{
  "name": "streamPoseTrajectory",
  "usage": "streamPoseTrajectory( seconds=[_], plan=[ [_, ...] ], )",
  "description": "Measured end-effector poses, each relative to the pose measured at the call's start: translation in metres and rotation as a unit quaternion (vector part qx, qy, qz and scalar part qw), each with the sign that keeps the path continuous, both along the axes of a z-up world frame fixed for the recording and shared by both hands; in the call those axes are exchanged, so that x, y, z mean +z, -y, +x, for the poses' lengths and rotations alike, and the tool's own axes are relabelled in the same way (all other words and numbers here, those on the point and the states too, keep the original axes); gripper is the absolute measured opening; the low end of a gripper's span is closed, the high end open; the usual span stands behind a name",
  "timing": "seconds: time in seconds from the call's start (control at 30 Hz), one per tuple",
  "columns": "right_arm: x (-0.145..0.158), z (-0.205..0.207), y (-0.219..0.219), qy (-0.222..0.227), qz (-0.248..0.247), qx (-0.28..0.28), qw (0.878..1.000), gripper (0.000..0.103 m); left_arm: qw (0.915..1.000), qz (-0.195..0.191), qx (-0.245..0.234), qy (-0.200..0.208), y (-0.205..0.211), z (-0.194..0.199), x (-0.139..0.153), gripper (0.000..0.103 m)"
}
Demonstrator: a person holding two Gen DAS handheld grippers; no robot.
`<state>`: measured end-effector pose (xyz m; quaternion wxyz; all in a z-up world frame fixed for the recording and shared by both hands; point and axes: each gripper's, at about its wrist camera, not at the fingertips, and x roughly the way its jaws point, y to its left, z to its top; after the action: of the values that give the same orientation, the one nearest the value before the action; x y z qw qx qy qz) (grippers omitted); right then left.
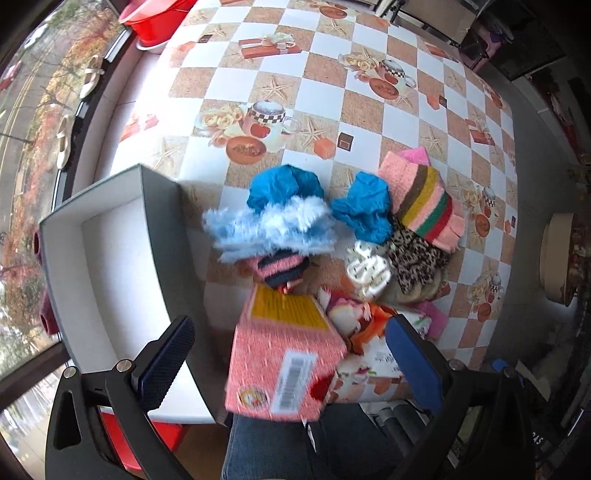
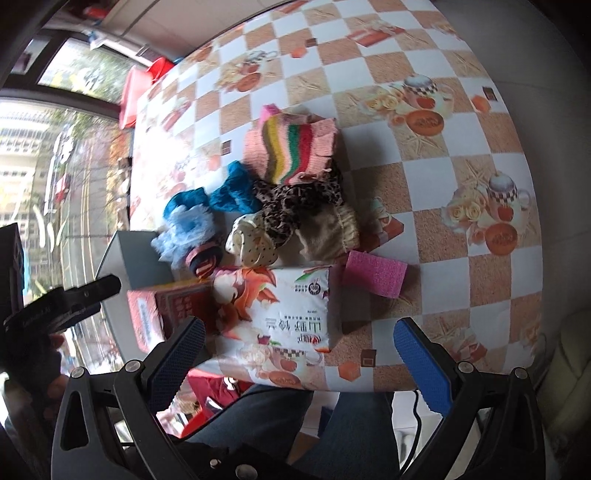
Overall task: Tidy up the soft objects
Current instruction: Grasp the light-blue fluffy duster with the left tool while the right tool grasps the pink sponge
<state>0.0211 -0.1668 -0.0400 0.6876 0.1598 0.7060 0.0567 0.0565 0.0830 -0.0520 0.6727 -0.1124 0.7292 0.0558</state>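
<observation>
A heap of soft things lies on the checkered tablecloth (image 1: 325,48): a fluffy light-blue piece (image 1: 269,225), blue crinkled cloths (image 1: 364,206), a striped pink knit (image 1: 424,199), a leopard-print cloth (image 1: 415,254), a dotted cream cloth (image 1: 367,269), a pink sponge (image 2: 373,273). A pink box (image 1: 284,350) and a white tissue pack (image 2: 280,306) lie at the near edge. My left gripper (image 1: 291,362) is open around the pink box. My right gripper (image 2: 303,354) is open above the tissue pack's near end.
An open grey box with a white inside (image 1: 110,266) stands left of the heap. A red tub (image 1: 155,14) is at the far table corner. A window runs along the left. My jeans-clad legs (image 2: 351,428) are below the table edge.
</observation>
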Motion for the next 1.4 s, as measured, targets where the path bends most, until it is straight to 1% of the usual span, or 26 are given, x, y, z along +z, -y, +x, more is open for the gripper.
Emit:
streamPoseTrajectory(
  seconds=[0.1,0.17,0.27,0.33,0.4,0.5,0.8,0.83,0.87,0.9,0.97,1.0,1.03,1.1,1.2,1.23,1.27,1.33,1.4],
  plan=[
    [-0.013,0.005,-0.003,-0.007,-0.003,-0.023,1.000,0.103,0.9995,-0.004,-0.028,-0.009,-0.006,0.021,-0.021,0.103],
    [-0.017,0.008,-0.003,-0.009,-0.006,-0.037,0.999,0.103,0.9987,0.001,-0.048,-0.015,-0.008,0.031,-0.034,0.103],
    [-0.023,0.010,-0.001,-0.013,-0.009,-0.054,0.998,0.103,0.9976,-0.006,-0.064,-0.025,-0.011,0.038,-0.050,0.103],
    [-0.027,0.012,0.000,-0.017,-0.014,-0.064,0.998,0.103,0.9974,-0.016,-0.064,-0.031,-0.014,0.041,-0.061,0.103],
    [-0.030,0.012,0.000,-0.020,-0.018,-0.068,0.997,0.103,0.9972,-0.029,-0.062,-0.031,-0.016,0.045,-0.071,0.103],
    [-0.034,0.013,-0.002,-0.025,-0.023,-0.069,0.997,0.103,0.9970,-0.028,-0.064,-0.033,-0.017,0.048,-0.081,0.103],
    [-0.043,0.017,-0.011,-0.028,-0.030,-0.052,0.998,0.103,0.9928,-0.031,-0.091,-0.072,-0.025,0.049,-0.122,0.103],
    [-0.046,0.018,-0.011,-0.028,-0.030,-0.050,0.998,0.103,0.9921,-0.035,-0.091,-0.079,-0.025,0.050,-0.126,0.103],
    [-0.047,0.018,-0.011,-0.028,-0.029,-0.050,0.998,0.103,0.9920,-0.045,-0.087,-0.080,-0.026,0.052,-0.126,0.103],
    [-0.050,0.019,-0.010,-0.028,-0.026,-0.051,0.998,0.103,0.9924,-0.045,-0.085,-0.077,-0.027,0.053,-0.125,0.103],
    [-0.056,0.020,-0.006,-0.030,-0.022,-0.056,0.998,0.103,0.9923,-0.024,-0.091,-0.080,-0.029,0.056,-0.124,0.103],
    [-0.061,0.020,-0.001,-0.033,-0.021,-0.064,0.997,0.103,0.9911,-0.016,-0.099,-0.087,-0.028,0.056,-0.126,0.102],
    [-0.064,0.020,0.003,-0.035,-0.021,-0.070,0.997,0.103,0.9900,-0.018,-0.104,-0.094,-0.028,0.057,-0.127,0.098],
    [-0.073,0.020,0.016,-0.041,-0.035,-0.084,0.995,0.103,0.9878,-0.025,-0.108,-0.109,-0.027,0.056,-0.132,0.095],
    [-0.085,0.020,0.032,-0.051,-0.065,-0.095,0.992,0.103,0.9874,-0.035,-0.106,-0.112,-0.031,0.057,-0.135,0.093],
    [-0.093,0.020,0.040,-0.059,-0.075,-0.103,0.990,0.103,0.9867,-0.035,-0.109,-0.116,-0.032,0.057,-0.136,0.092],
    [-0.097,0.020,0.043,-0.064,-0.077,-0.107,0.989,0.103,0.9856,-0.035,-0.113,-0.121,-0.031,0.057,-0.137,0.091],
    [-0.109,0.020,0.051,-0.079,-0.077,-0.120,0.987,0.103,0.9843,-0.038,-0.117,-0.127,-0.031,0.057,-0.139,0.089],
    [-0.126,0.020,0.056,-0.097,-0.057,-0.142,0.983,0.103,0.9839,-0.039,-0.116,-0.131,-0.029,0.060,-0.140,0.088]
  ],
)
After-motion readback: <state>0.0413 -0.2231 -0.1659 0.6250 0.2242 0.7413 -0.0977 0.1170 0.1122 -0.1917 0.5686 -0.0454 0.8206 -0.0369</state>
